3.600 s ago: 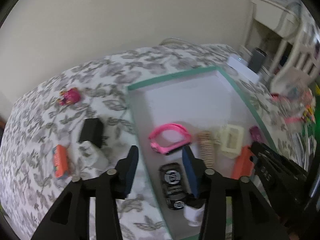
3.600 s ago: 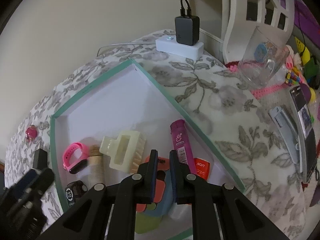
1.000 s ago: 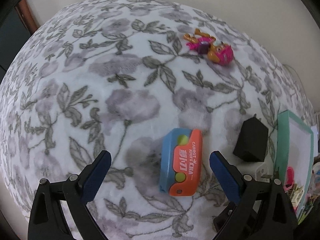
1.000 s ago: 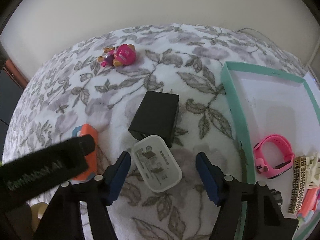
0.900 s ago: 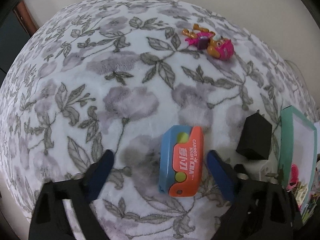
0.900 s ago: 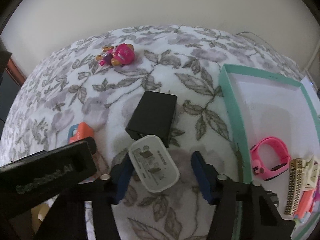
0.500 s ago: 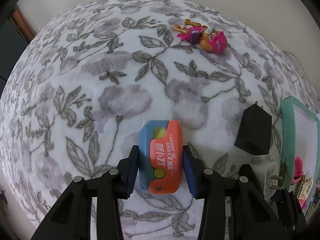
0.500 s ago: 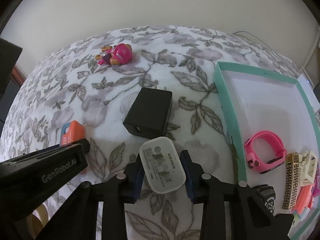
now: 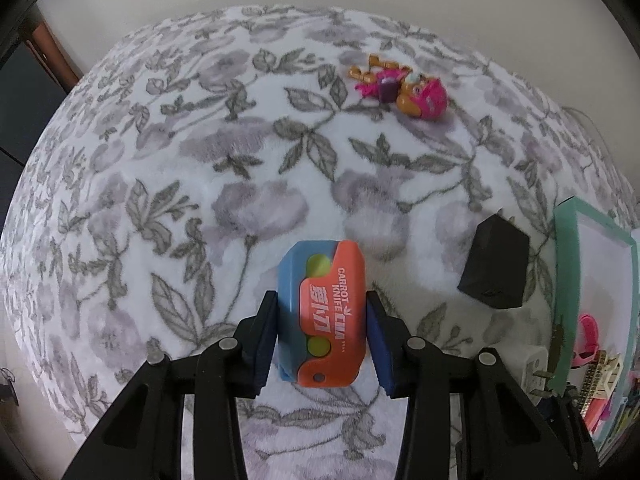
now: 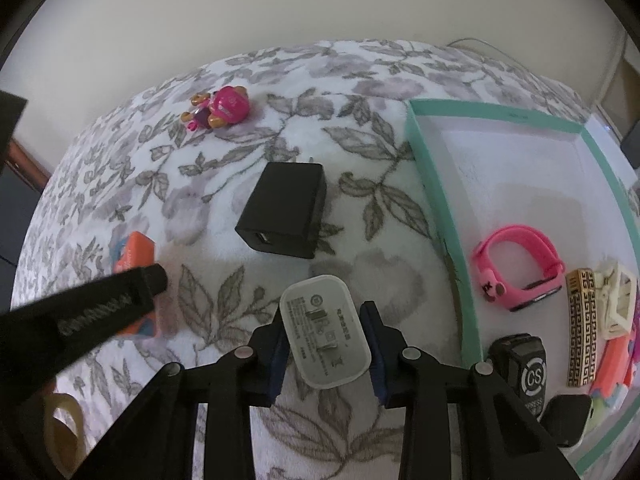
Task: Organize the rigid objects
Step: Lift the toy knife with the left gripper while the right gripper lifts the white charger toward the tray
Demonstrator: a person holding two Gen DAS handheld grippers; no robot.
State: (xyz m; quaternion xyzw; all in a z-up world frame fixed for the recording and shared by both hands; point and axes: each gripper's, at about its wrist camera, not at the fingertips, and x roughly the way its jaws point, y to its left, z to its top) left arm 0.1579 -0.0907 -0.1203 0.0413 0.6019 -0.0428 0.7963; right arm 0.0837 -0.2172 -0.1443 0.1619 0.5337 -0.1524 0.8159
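Note:
My left gripper point(image 9: 322, 338) is shut on an orange and blue carrot knife toy point(image 9: 324, 316), its blue pads pressing both long sides just above the floral blanket. In the right wrist view my right gripper point(image 10: 325, 340) is shut on a white plug adapter point(image 10: 325, 336), prongs facing up. The left gripper's black finger point(image 10: 80, 316) crosses the left of that view, with the carrot knife toy point(image 10: 134, 256) behind it. A black charger point(image 10: 284, 210) lies just beyond the white adapter. The teal-rimmed tray point(image 10: 436, 208) lies to the right.
A pink toy figure point(image 9: 404, 86) lies far back on the blanket point(image 9: 200, 200). In the tray sit a pink watch band point(image 10: 516, 268), a patterned clip point(image 10: 580, 328), a cream hair claw point(image 10: 614, 308), a black watch point(image 10: 524, 372) and other small items. A wall stands behind the bed.
Both grippers went from wide open to shut: the left closed on the carrot knife toy, the right on the white adapter. The left one has lifted slightly with the toy.

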